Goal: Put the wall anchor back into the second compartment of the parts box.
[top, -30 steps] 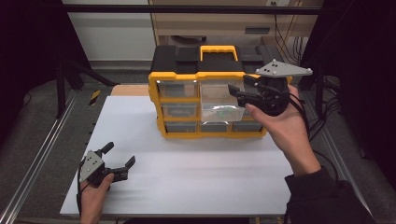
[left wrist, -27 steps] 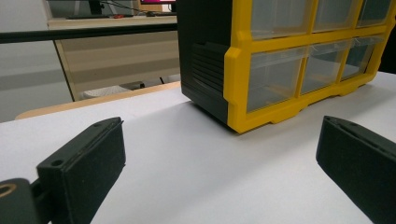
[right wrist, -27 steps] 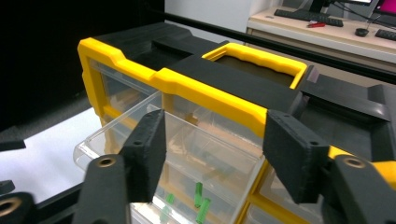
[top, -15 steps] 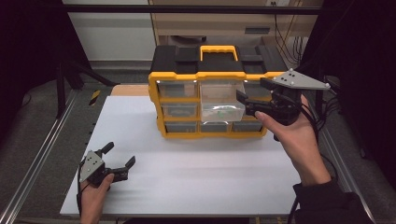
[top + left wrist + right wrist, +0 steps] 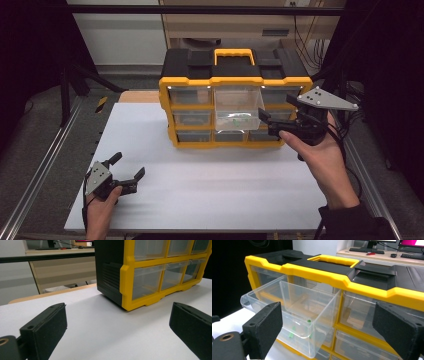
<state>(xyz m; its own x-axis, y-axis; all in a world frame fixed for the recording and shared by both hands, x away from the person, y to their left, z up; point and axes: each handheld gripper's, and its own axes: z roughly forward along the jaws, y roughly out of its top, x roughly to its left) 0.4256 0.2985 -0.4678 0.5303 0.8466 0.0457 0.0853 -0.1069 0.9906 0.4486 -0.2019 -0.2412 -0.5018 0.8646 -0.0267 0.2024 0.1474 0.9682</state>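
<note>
A yellow and black drawer organizer [image 5: 235, 80] stands at the back middle of the white table [image 5: 210, 190]. Its clear top-middle drawer [image 5: 237, 107] is pulled out, with small green bits [image 5: 235, 119] lying inside. My right gripper [image 5: 267, 124] hovers just right of that drawer, open, touching nothing. In the right gripper view the open drawer [image 5: 294, 315] lies ahead between the spread jaws of the right gripper [image 5: 328, 315]. My left gripper [image 5: 127, 166] rests open at the table's front left. In its own view the left gripper [image 5: 118, 312] is empty and faces the organizer's corner [image 5: 125, 287].
A wooden board [image 5: 137, 96] lies behind the table, left of the organizer. Metal rails [image 5: 45, 165] run along both sides of the table. A desk with keyboards [image 5: 372, 251] stands behind the organizer. Open white surface lies between my two grippers.
My right gripper has drawn back from the pulled-out drawer, moving right and toward the near edge. The drawer stays out. The left gripper has not moved.
</note>
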